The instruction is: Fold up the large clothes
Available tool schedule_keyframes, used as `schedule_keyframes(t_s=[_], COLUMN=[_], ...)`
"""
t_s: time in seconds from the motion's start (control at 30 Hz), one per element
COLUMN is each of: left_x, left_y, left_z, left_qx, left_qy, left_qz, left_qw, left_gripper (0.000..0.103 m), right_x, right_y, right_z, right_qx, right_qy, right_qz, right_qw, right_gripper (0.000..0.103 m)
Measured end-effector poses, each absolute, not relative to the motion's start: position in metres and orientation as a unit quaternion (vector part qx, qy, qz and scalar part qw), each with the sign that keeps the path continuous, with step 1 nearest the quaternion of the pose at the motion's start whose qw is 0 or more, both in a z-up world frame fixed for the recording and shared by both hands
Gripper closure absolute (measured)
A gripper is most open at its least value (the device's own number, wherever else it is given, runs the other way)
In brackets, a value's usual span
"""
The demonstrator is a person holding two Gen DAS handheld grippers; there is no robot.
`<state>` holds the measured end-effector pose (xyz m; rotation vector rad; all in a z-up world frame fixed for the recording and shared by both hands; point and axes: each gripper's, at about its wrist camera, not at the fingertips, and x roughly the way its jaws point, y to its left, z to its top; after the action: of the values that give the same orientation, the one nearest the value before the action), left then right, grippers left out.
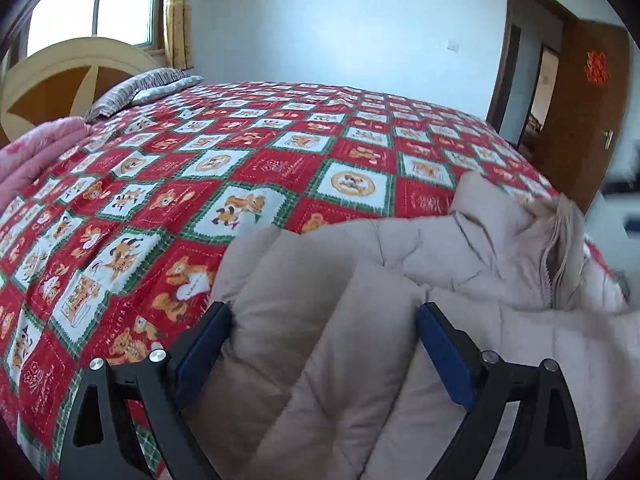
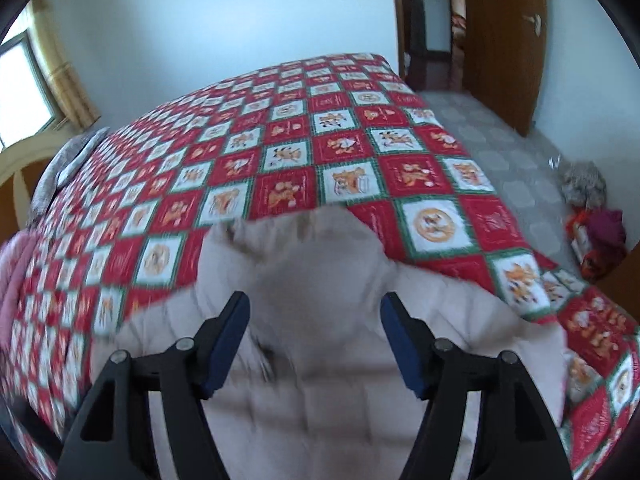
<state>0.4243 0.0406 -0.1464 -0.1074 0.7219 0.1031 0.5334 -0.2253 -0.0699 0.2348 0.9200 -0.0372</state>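
left wrist view: the bed [image 1: 248,168], under its red and green checked quilt, fills most of the scene, and everything else sits relative to it. the beige puffer jacket [image 1: 360,320] lies on the bed's near edge, quilted panels bunched, its zipper [image 1: 548,276] and collar turned up at the side nearer the door [image 1: 580,120]. a pink blanket [image 1: 36,156] and a striped pillow [image 1: 140,90] lie at the bed's headboard end, well apart from the jacket. the left gripper [image 1: 322,328] hangs just over the jacket with its fingers [image 1: 200,352] spread wide, gripping nothing. in the right wrist view the right gripper [image 2: 314,324] is also spread wide above the jacket's middle, gripping nothing, and the picture is smeared by motion. the likely trouble from here: the padding is thick and slippery, so a pinch may catch only the top layer and drag the rest askew. the jacket also lies close to the bed's near edge, so a pull that way could slide it off. a fold over the raised collar would come out lumpy.
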Motion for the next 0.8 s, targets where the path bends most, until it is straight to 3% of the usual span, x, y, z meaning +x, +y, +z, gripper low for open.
schedule_keyframes(t_s=[0.3, 0.37, 0.43, 0.63, 0.8], left_x=[0.43, 0.43, 0.429, 0.431, 0.443], left_y=[0.041, 0.044, 0.045, 0.04, 0.012], left_z=[-0.154, -0.154, -0.153, -0.134, -0.093], left_qx=[-0.049, -0.062, -0.071, -0.068, -0.07], left_qy=[0.365, 0.366, 0.364, 0.386, 0.366], left_qz=[0.038, 0.028, 0.02, -0.016, -0.079], left_qw=[0.929, 0.928, 0.929, 0.92, 0.925], left_gripper=[0.009, 0.009, 0.009, 0.009, 0.009], right_x=[0.574, 0.56, 0.547, 0.506, 0.472], right_y=[-0.223, -0.233, -0.243, -0.284, -0.31], right_z=[-0.11, -0.106, -0.106, -0.151, -0.17], right_qx=[0.108, 0.098, 0.087, 0.073, 0.154], right_qy=[0.518, 0.511, 0.513, 0.517, 0.416], right_qz=[-0.06, -0.06, -0.056, -0.074, -0.029], right_qw=[0.846, 0.852, 0.852, 0.85, 0.896], right_gripper=[0.035, 0.07, 0.091, 0.092, 0.097])
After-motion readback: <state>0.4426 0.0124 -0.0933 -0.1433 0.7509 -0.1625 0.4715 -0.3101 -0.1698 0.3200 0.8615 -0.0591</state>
